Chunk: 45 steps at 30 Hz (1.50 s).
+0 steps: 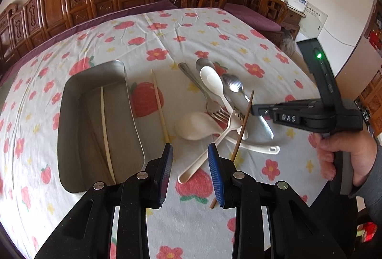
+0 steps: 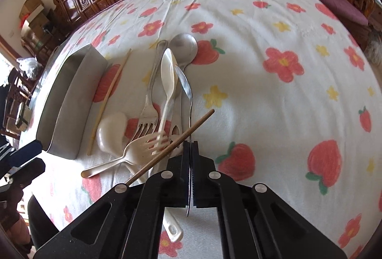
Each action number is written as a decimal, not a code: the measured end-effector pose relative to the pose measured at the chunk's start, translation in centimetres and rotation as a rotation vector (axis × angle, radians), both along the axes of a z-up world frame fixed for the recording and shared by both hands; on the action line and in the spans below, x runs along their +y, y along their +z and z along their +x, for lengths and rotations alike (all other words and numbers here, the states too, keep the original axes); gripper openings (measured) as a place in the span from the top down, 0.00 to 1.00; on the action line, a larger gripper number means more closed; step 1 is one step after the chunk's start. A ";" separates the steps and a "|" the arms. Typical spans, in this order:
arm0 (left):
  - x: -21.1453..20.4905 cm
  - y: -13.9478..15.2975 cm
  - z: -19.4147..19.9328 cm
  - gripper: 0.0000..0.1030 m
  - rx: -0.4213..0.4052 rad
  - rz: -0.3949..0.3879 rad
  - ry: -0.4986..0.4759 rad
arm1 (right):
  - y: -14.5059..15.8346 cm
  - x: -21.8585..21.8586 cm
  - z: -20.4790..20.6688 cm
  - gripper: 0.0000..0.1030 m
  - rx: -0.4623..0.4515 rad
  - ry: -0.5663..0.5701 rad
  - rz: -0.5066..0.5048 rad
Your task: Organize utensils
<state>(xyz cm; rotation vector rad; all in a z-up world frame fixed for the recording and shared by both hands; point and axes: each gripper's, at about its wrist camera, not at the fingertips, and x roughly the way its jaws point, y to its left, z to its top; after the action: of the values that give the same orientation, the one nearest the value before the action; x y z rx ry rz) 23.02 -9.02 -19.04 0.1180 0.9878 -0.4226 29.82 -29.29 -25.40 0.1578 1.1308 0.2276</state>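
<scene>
Steel spoon (image 2: 186,87) lengthwise in right gripper (image 2: 191,146), bowl pointing away.

your tablecloth (image 1: 238,44) is white, printed with red strawberries, pink-red flowers and small yellow stars. left of centre sits a grey metal tray (image 1: 71,101) with a cream chopstick (image 1: 105,130) inside. your left gripper (image 1: 190,153) has blue pads (image 1: 216,170) on black arms; a brown chopstick (image 2: 172,146) crosses the cream plastic fork (image 2: 133,151).

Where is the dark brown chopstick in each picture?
Left wrist view: the dark brown chopstick slants right of centre, beside the left hand-held gripper.
Right wrist view: it slants low, centre-left.
Shared landmark: the metal tray, left of the pile in both.
</scene>
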 end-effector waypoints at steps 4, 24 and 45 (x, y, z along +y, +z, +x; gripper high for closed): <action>-0.6 -1.3 -0.3 0.72 0.035 -0.013 -0.018 | 0.9 -0.9 0.4 0.98 -0.024 -0.009 -0.034; -5.5 -6.1 -1.6 0.61 0.096 0.065 -0.172 | 1.9 -5.1 -2.7 0.98 -0.036 -0.053 -0.081; -4.2 -3.1 -2.7 0.96 0.047 -0.015 -0.145 | 5.6 -2.0 -7.6 0.98 -0.082 -0.018 -0.050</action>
<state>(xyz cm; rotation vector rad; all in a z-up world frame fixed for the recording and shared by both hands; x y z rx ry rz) 20.36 -13.19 -22.16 0.1672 1.0258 -0.5678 22.19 -31.33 -19.84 0.1138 1.0526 0.1878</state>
